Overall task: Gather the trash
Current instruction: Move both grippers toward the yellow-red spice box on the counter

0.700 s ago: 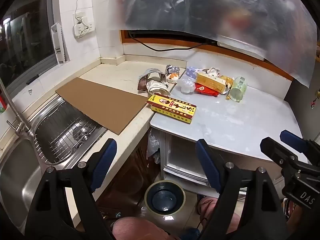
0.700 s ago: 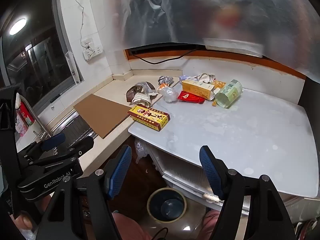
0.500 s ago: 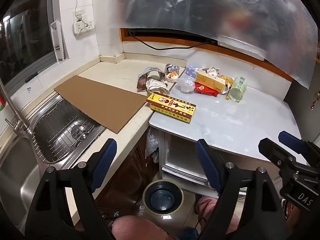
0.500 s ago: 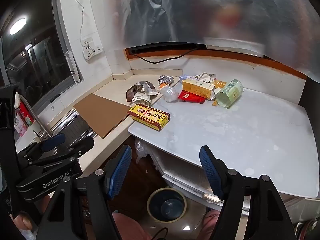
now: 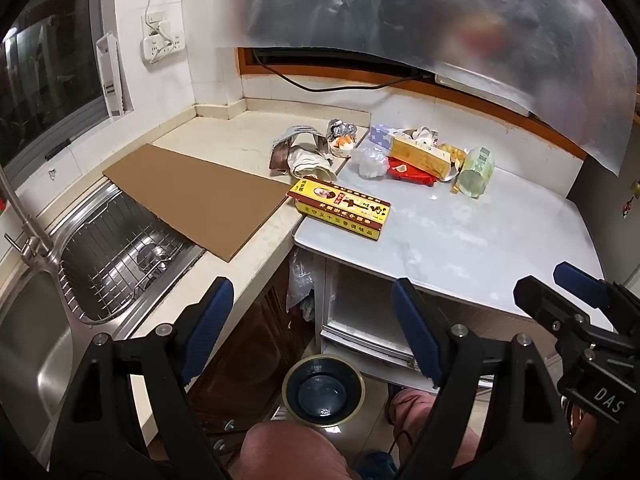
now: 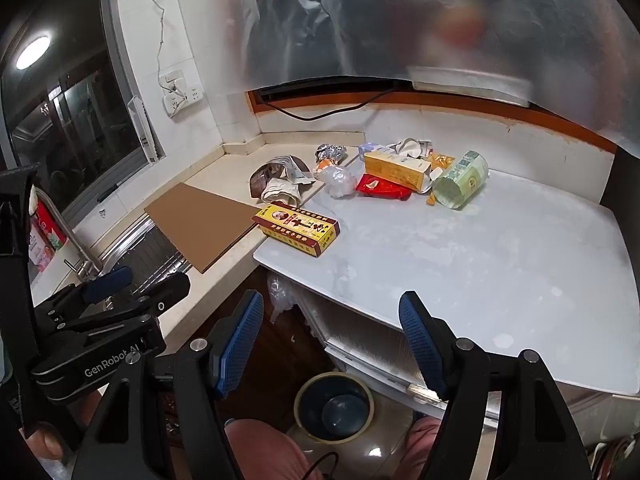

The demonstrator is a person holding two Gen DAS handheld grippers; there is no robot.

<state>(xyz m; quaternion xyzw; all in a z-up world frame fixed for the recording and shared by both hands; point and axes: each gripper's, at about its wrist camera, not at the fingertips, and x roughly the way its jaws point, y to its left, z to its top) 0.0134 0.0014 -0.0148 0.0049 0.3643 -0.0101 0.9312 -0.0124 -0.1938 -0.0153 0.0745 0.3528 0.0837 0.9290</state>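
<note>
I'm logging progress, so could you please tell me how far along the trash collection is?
Nothing looks collected: the bin on the floor appears empty. Neither the left gripper nor the right gripper holds anything. The yellow box, green cup and wrappers remain on the counter.

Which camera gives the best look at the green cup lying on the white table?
The right wrist view: the green cup lies on its side there, larger, with its printed label facing the camera. In the left wrist view the cup looks smaller and end-on, so mostly its clear end shows.
</note>
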